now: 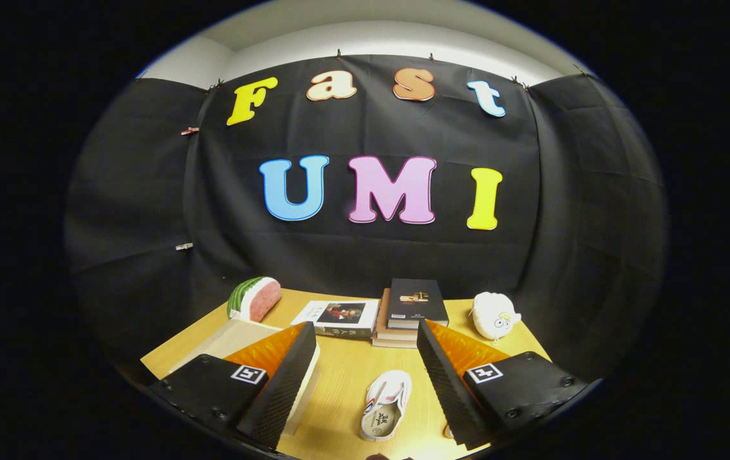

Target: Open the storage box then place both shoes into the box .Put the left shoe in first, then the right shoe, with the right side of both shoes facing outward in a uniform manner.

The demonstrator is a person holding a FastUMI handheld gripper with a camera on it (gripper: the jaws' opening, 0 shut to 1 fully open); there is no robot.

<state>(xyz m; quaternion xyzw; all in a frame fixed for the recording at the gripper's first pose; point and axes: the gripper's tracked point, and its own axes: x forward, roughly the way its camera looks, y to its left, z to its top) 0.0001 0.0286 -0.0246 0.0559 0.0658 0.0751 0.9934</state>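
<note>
Jaws wide apart, shoe (385,405) lying between, storage box (237,338) behind left jaw

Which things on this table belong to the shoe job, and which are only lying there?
For the job:
- white shoe, between the open gripper fingers
- storage box, behind the left finger

Lying about:
- watermelon-slice toy
- flat book
- stacked books
- white plush toy

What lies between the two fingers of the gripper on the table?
In the gripper view, one white shoe lies on the bare wooden table between the open fingers of the gripper, touching neither. Beyond it stands a stack of books.
</note>
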